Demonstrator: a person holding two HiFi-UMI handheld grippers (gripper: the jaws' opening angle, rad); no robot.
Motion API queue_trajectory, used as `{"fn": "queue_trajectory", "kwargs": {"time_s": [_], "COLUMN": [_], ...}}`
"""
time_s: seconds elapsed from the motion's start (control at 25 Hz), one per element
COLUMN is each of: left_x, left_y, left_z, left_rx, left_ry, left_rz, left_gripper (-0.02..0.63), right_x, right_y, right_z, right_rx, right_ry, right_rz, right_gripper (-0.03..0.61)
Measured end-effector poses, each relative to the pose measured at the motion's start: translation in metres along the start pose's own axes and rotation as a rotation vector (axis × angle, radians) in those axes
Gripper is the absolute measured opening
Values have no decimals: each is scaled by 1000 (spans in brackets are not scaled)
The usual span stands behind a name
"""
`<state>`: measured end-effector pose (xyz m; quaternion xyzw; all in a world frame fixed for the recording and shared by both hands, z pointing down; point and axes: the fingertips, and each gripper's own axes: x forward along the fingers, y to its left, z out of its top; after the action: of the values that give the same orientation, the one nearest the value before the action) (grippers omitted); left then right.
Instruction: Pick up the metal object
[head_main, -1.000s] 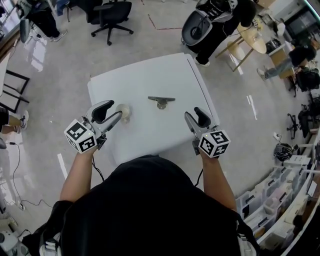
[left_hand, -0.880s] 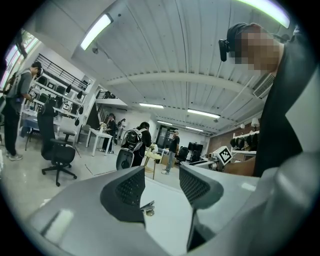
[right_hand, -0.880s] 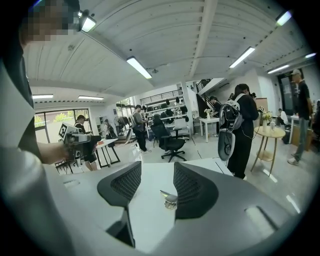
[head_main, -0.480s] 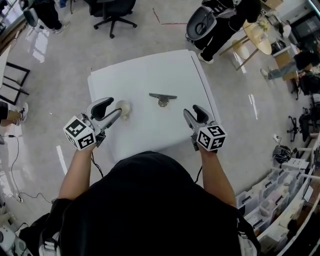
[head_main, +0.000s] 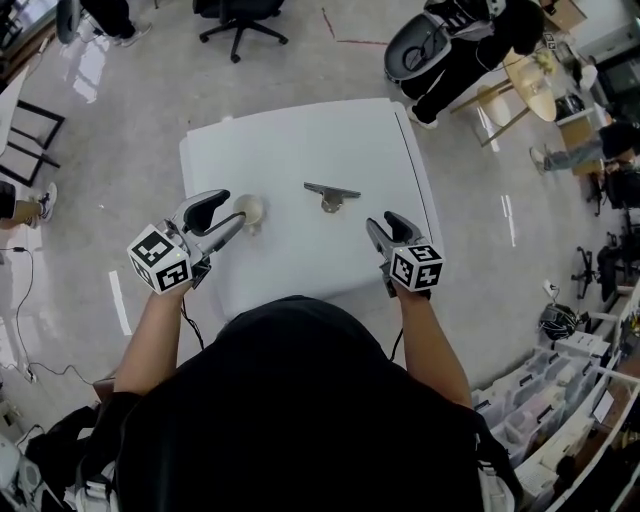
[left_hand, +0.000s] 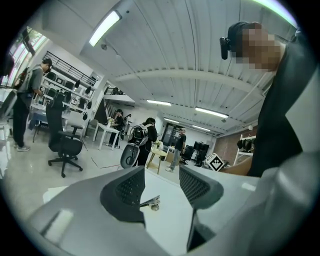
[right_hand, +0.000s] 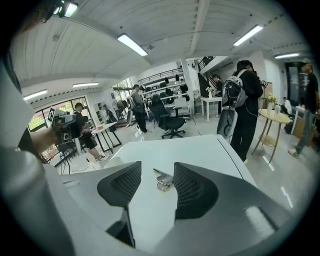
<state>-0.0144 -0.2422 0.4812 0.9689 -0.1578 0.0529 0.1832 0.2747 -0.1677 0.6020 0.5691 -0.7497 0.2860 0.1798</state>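
The metal object (head_main: 330, 195), a flat bar on a round foot, lies near the middle of the white table (head_main: 300, 150). It shows between the jaws in the left gripper view (left_hand: 151, 202) and in the right gripper view (right_hand: 163, 181), well ahead of both. My left gripper (head_main: 226, 212) hovers open at the table's near left, beside a small pale round thing (head_main: 250, 211). My right gripper (head_main: 388, 228) hangs open at the near right, short of the metal object. Nothing sits between either pair of jaws.
The table is small, with floor on all sides. An office chair (head_main: 236, 15) stands beyond it. A person with a scooter (head_main: 450, 45) is at the far right beside a small round wooden table (head_main: 528, 75). Shelves with bins (head_main: 570, 400) line the right.
The whole head view has drifted a little; the table and metal object sit slightly to the right. Both grippers hold nearly the same places over the near edge, still open.
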Motion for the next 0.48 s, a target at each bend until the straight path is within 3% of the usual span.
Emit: {"fn": "queue_trajectory", "kwargs": {"time_s": [0.48], "left_x": [10], "left_y": [15], "left_z": [-25], "left_rx": [-43], "left_ry": [36], "left_rz": [52], "left_gripper": [219], "right_x": [53], "right_y": [-17], "right_z": [-33], "right_rx": [-45], "right_ry": [151], "right_rz": [32], "right_gripper": [232]}}
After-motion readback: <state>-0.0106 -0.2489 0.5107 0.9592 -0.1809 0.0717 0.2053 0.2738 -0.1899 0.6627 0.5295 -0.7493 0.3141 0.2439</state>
